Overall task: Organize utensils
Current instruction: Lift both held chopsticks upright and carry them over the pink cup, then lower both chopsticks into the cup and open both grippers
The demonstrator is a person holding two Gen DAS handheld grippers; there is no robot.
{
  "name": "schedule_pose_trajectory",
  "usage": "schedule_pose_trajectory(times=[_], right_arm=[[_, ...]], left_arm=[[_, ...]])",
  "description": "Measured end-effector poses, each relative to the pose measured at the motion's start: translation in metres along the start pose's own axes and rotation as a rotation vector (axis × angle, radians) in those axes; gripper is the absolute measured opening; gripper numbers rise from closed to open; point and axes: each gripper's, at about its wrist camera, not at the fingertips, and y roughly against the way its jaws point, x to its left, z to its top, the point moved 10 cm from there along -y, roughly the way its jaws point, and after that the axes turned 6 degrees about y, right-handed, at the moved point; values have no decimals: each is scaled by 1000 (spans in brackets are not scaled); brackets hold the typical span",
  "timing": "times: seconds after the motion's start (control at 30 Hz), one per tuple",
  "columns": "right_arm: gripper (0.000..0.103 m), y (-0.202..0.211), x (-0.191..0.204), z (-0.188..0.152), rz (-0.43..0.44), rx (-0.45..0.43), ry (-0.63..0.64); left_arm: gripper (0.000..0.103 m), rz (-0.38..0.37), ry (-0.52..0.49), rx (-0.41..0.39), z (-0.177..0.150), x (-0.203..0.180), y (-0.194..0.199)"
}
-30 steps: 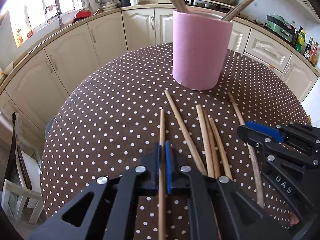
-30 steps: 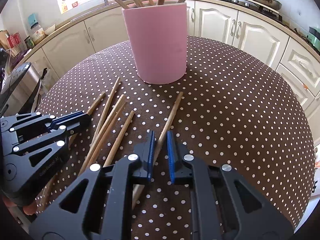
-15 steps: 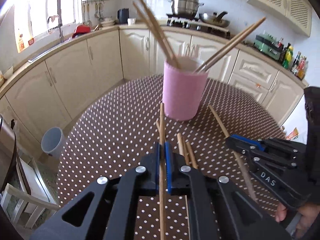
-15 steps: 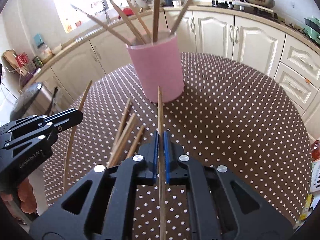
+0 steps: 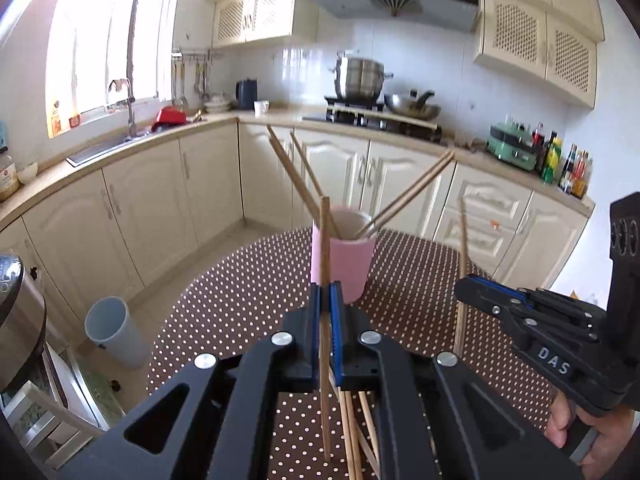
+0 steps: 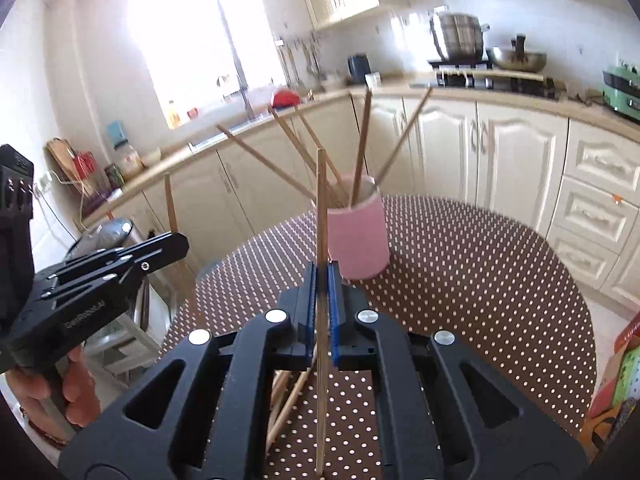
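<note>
A pink cup (image 5: 342, 266) holding several wooden chopsticks stands on the brown polka-dot table (image 5: 248, 292); it also shows in the right wrist view (image 6: 357, 236). My left gripper (image 5: 325, 292) is shut on one chopstick (image 5: 325, 240), held upright above the table, short of the cup. My right gripper (image 6: 321, 276) is shut on another chopstick (image 6: 321, 200), also upright and raised. Each gripper shows in the other's view: the right one (image 5: 464, 286), the left one (image 6: 182, 242). Loose chopsticks (image 5: 352, 432) lie on the table under the grippers.
The round table's edge (image 6: 576, 292) curves to the right. Cream cabinets (image 5: 152, 208) ring the room. A grey bin (image 5: 116, 336) stands on the floor at left, a rice cooker (image 5: 16, 320) nearer. A pot (image 5: 360, 80) and a wok (image 5: 412, 106) sit on the stove.
Both grippers have lifted up and back from the table, each carrying its chopstick from lying flat to upright. The cup now looks farther away and lower.
</note>
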Motion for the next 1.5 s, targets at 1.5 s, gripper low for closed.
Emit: schedule_pose_trajectory(times=[1.5], right_arm=[[6, 5, 26, 168, -93, -411, 184]], left_arm=[[6, -100, 80, -312, 158, -30, -25]])
